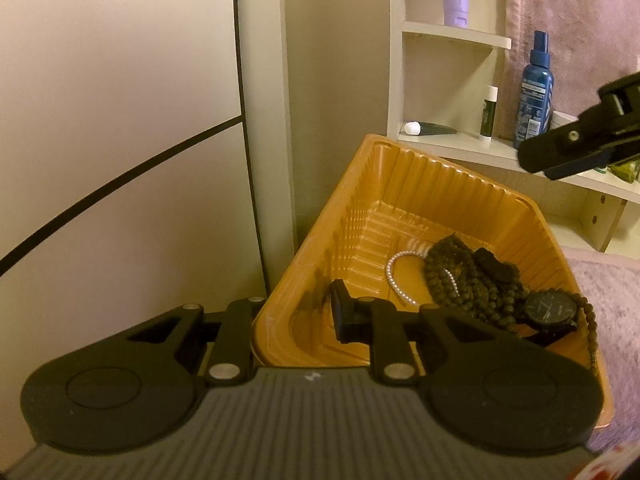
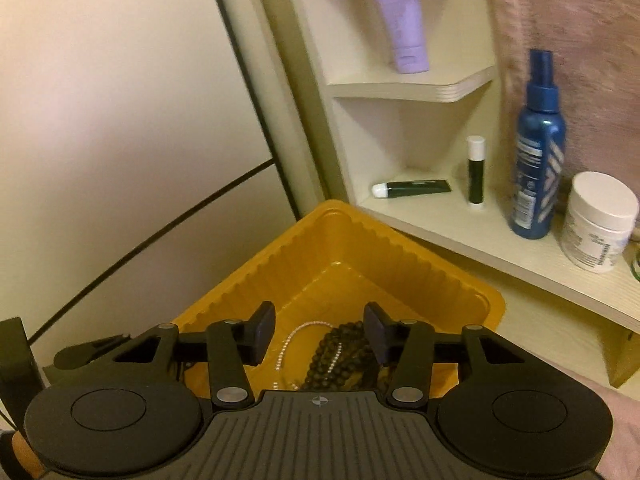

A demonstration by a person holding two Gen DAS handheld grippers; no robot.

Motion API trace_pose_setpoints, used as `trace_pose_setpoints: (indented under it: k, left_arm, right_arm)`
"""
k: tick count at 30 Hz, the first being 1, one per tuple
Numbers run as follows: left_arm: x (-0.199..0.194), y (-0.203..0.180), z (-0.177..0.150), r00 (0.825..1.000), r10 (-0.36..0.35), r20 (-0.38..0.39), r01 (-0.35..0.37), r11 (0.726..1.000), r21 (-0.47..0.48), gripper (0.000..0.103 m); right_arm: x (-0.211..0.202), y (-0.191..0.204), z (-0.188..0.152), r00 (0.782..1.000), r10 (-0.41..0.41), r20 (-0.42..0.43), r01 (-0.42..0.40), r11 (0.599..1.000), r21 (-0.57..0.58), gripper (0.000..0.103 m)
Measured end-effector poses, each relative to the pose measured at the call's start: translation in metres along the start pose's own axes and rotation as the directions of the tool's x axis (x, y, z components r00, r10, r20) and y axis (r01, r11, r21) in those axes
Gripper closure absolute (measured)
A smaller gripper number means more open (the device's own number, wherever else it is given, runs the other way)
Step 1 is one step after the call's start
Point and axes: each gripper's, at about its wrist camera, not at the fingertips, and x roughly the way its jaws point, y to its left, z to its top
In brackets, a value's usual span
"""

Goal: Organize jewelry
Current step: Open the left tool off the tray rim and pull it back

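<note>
- Left wrist view: my left gripper (image 1: 297,316) pinched the near wall of the orange tray (image 1: 400,176), jaws pressed together on its rim. Pearl strand (image 1: 394,276), dark beads (image 1: 460,276) and watch (image 1: 550,307) lay at the tray's 3 o'clock side.
- Right wrist view: my right gripper (image 2: 319,336) hung over the tray with jaws spread, nothing between them, beads at 6 o'clock below. Best lower squarely, take one strand only, keep the tray steady.

Glossy ribbed plastic tray (image 1: 404,184); matt beaded necklace (image 1: 460,276).
</note>
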Motion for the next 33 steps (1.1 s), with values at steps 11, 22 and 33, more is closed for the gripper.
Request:
trace_pose_setpoints:
  k: [11,22,33]
  left_arm:
    - [0.021,0.016,-0.008,0.998,-0.031,-0.057,0.025,0.995,-0.099,0.08]
    - [0.037,0.017,-0.013,0.994,-0.049,-0.097,0.037,0.991,-0.126,0.063]
    - [0.021,0.018,-0.014,0.992,-0.061,-0.114,0.053,0.996,-0.074,0.04]
  right_arm:
    - [-0.021,-0.036,-0.037,0.995,-0.1,-0.015,0.101,0.989,0.11,0.053]
    - [-0.039,-0.051,-0.08,0.984,-0.164,-0.063,0.173,0.967,0.189,0.053]
    - [-0.049,-0.039,-0.093,0.987,-0.152,-0.06,0.16,0.969,0.19,0.053]
